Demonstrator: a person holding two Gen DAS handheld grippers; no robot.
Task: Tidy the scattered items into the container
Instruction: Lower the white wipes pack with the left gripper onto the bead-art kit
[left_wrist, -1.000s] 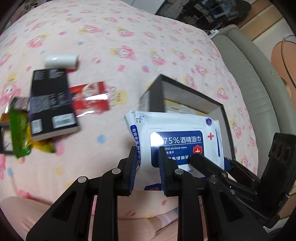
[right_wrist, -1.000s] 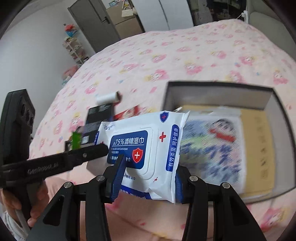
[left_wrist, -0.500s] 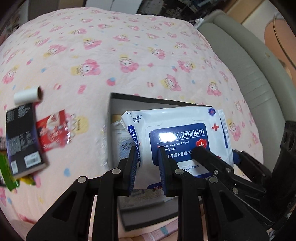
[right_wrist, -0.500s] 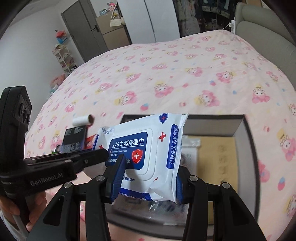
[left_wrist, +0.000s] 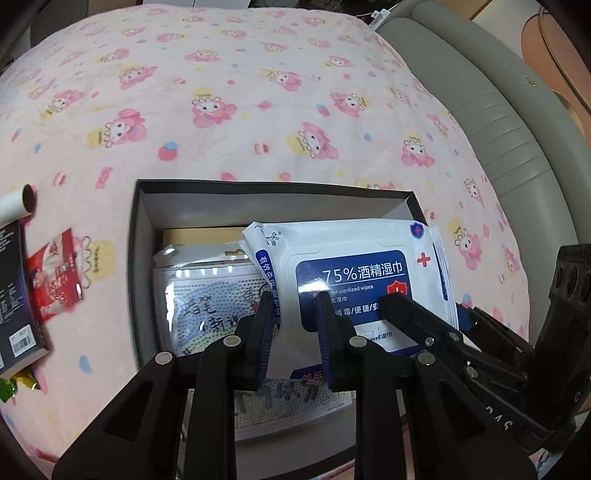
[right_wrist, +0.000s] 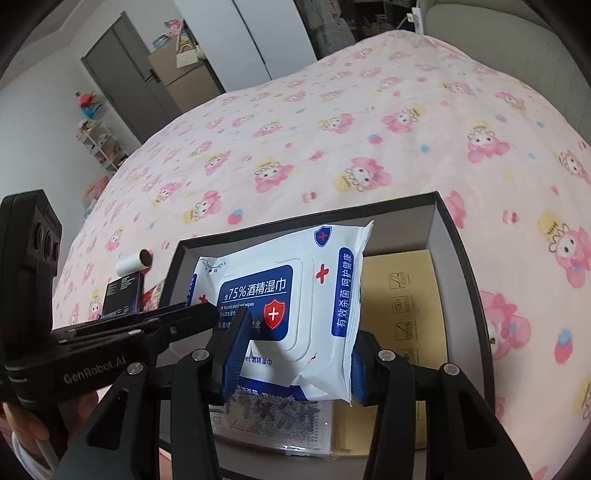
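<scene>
the wipes pack (left_wrist: 354, 280) is held above the open box (left_wrist: 142, 258), which stands on the bed (left_wrist: 258, 110). the left gripper (left_wrist: 293, 332) is clenched on the pack's left end, and the right gripper (right_wrist: 291, 354) is clenched across its lower part; both grasps are seen in the two wrist views.

a risk is judged here: the pack is soft, so if one gripper is released before the other, the pack may swing and fall partly on the box wall. a tilted landing is also possible, because a shiny bagged kit (left_wrist: 210, 295) and a tan flat carton (right_wrist: 406, 295) are already lying in the box, and the floor is uneven there.

from left to right on the bed, a white roll (left_wrist: 16, 201), a black box (left_wrist: 16, 295), a red sachet (left_wrist: 55, 277) and a green-yellow wrapper (left_wrist: 11, 384) are still outside the box. nothing is seen between the pack and the box opening, but the grippers are close together and may touch each other.
</scene>
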